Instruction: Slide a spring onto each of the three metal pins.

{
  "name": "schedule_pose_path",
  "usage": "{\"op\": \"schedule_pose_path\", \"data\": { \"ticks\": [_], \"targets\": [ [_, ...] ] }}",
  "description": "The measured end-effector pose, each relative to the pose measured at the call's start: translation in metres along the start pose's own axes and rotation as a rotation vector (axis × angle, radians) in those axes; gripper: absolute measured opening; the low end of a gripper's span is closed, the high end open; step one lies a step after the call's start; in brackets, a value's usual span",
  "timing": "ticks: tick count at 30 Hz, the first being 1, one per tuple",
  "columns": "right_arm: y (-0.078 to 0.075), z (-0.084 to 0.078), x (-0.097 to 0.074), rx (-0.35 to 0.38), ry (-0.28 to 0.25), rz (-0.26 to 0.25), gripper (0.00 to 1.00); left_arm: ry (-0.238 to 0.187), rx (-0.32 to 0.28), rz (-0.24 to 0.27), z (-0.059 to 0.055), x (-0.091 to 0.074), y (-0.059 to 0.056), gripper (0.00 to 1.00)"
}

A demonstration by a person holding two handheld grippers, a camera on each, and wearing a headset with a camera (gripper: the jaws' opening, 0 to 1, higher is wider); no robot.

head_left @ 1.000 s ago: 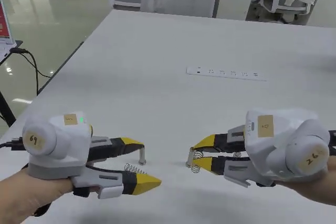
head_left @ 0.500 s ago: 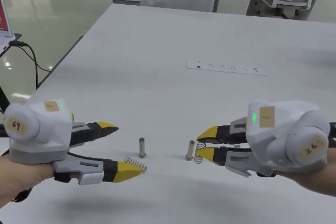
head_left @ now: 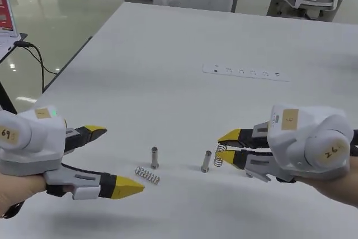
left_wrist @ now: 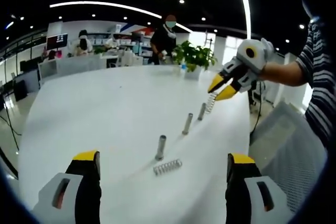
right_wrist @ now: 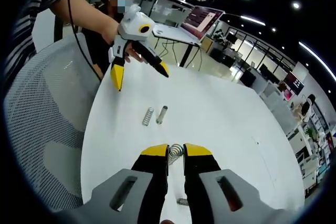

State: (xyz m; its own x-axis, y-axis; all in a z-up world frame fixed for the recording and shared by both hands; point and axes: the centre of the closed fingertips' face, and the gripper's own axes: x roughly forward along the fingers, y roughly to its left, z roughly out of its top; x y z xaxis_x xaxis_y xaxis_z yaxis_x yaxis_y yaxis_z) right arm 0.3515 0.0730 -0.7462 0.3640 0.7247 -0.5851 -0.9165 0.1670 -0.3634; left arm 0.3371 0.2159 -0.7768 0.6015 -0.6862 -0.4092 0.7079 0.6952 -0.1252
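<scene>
Right gripper [head_left: 228, 148] pinches a spring [head_left: 220, 155] by the pins; left gripper [head_left: 112, 159] is spread wide.

Head view: near the table's [head_left: 168, 54] near edge stand a first pin [head_left: 154, 157] and a second pin [head_left: 206, 160], with a loose spring [head_left: 147, 175] lying just beside the first. The pinched spring hangs just beside the second. Left gripper view: its jaws are wide apart with nothing between them. Ahead, the loose spring and pins run in a row to a third pin [left_wrist: 202, 111], near the right gripper. Right gripper view: its jaws are nearly together on the spring, and the left gripper is beyond.
</scene>
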Motion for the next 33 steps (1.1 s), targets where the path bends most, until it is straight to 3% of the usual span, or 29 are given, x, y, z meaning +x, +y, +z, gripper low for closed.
{"op": "schedule_pose_path", "data": {
  "ticks": [10,15,33],
  "targets": [
    [-0.029,-0.003,-0.006,0.103,-0.04,-0.083,0.08,0.004,-0.021,0.002,-0.003,-0.002,0.003,0.98],
    [-0.042,-0.01,-0.01,0.13,-0.03,-0.114,0.08,0.005,-0.027,0.003,-0.005,-0.002,0.003,0.98],
    [-0.026,-0.001,0.023,0.111,-0.036,-0.062,0.08,0.006,-0.034,-0.015,-0.005,0.002,-0.004,0.98]
  ]
}}
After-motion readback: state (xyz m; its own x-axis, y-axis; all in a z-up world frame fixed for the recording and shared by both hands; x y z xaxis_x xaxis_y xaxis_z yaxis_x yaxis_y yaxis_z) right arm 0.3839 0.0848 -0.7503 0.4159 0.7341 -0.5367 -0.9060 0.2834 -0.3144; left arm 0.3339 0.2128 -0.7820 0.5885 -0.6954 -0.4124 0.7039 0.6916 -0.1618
